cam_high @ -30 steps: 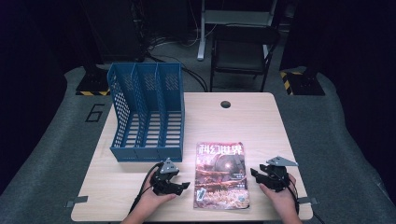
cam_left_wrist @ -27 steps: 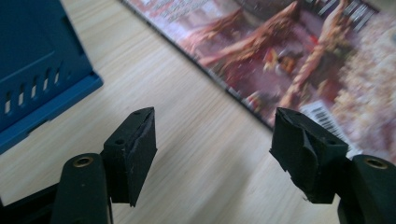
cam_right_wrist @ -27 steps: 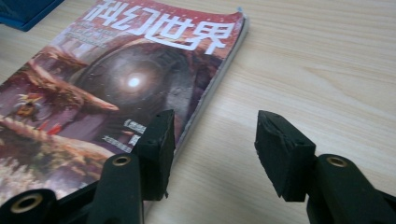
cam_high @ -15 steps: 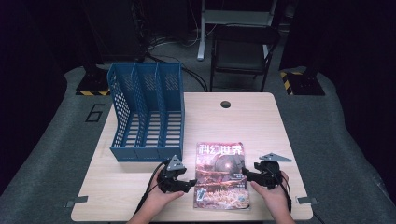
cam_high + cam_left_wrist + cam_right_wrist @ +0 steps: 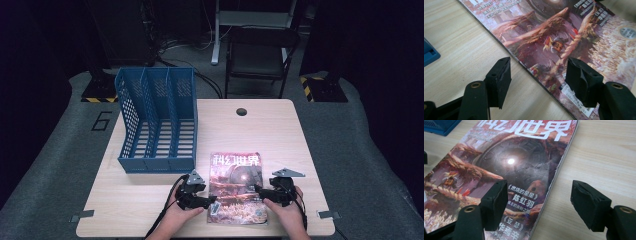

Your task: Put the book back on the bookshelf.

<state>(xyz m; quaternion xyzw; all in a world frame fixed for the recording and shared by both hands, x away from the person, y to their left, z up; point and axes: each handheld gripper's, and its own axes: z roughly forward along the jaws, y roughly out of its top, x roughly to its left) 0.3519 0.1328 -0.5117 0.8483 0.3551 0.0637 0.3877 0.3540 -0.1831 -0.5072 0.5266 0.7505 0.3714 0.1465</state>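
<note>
1. Pale wood-grain surface (image 5: 280,135), rectangular, with a round dark hole near the far edge.
2. Blue plastic file rack (image 5: 157,120) with perforated walls and three slots, lying at far left, well apart from the magazine.
3. Glossy magazine (image 5: 236,187) flat at the near edge, cover up, long axis running near to far, title end pointing away.
4. Left gripper (image 5: 214,201) at the magazine's left edge, straddling it with jaws apart, just been closing, gripping nothing.
5. Right gripper (image 5: 257,190) straddling the right edge, jaws wide, just been opening, holding nothing.
</note>
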